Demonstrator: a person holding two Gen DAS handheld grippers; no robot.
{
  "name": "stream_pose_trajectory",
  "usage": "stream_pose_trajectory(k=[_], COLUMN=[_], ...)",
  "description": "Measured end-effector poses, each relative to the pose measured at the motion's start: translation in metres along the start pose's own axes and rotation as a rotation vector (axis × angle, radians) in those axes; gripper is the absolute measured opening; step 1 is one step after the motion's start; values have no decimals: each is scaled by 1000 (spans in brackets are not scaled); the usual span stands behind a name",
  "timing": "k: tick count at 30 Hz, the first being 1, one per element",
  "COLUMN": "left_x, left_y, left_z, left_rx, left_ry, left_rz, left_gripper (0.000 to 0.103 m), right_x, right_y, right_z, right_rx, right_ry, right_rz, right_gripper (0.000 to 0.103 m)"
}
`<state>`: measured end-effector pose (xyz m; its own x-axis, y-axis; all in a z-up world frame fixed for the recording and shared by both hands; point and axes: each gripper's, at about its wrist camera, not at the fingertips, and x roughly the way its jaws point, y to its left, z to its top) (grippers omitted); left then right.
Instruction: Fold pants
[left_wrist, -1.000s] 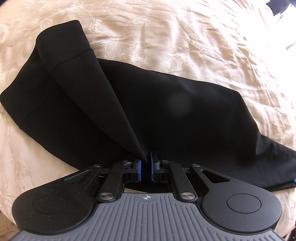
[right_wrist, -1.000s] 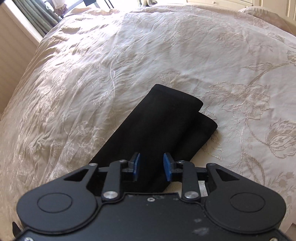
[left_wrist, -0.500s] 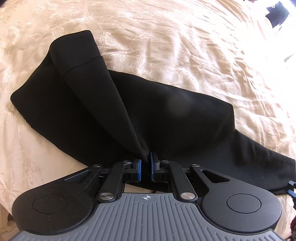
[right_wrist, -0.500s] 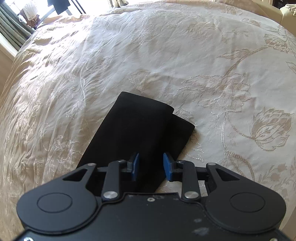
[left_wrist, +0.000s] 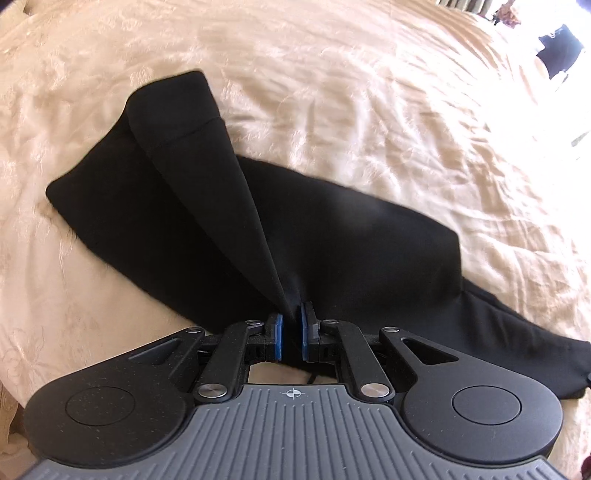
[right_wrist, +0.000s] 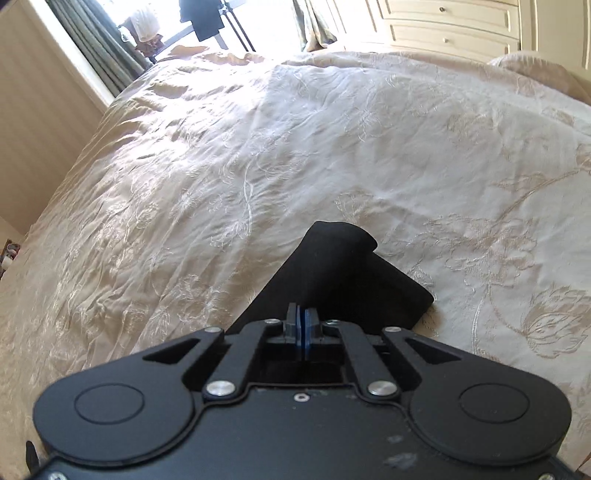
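Both claws, left (left_wrist: 290, 334) and right (right_wrist: 303, 332), pinch black pants (left_wrist: 351, 236) on a cream embroidered bedspread (right_wrist: 258, 155) near curtains (right_wrist: 99, 40).

The pants (left_wrist: 351, 236) are matt black cloth, smooth. The bedspread (right_wrist: 258, 155) is cream cloth with a slight sheen, embroidered and creased. The left gripper (left_wrist: 290, 334) is matt black plastic.

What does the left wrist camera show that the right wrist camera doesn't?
Only the left wrist view shows the left gripper shut on a raised fold of the black pants, with the wide part of the garment spread out. Only the right wrist view shows the right gripper, its jaws having just closed on the cloth near the leg ends, plus the curtains and drawers. Both show the pants on the cream bedspread.
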<state>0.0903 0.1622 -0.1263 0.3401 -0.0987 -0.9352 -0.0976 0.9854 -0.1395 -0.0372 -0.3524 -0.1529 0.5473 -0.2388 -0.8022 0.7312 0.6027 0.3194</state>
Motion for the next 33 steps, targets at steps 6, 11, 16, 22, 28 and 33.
stream_pose_trajectory(k=[6, 11, 16, 22, 28, 33], left_x=[31, 31, 5, -27, -39, -30], left_y=[-6, 1, -1, 8, 46, 80], left_z=[-7, -5, -8, -18, -4, 28], left_rx=[56, 6, 39, 67, 41, 29], left_ry=[52, 58, 15, -29, -52, -60], left_rz=[57, 40, 22, 17, 74, 126], left_gripper=[10, 11, 12, 12, 12, 12], right_x=[31, 33, 33, 29, 2, -27], right_y=[-26, -28, -30, -29, -22, 6], right_z=[-12, -12, -10, -8, -11, -22], right_rx=[5, -20, -26, -32, -53, -127], right_ry=[124, 128, 148, 156, 85, 3], right_rz=[-97, -92, -90, -83, -91, -62], right_gripper=[3, 4, 7, 18, 21, 21])
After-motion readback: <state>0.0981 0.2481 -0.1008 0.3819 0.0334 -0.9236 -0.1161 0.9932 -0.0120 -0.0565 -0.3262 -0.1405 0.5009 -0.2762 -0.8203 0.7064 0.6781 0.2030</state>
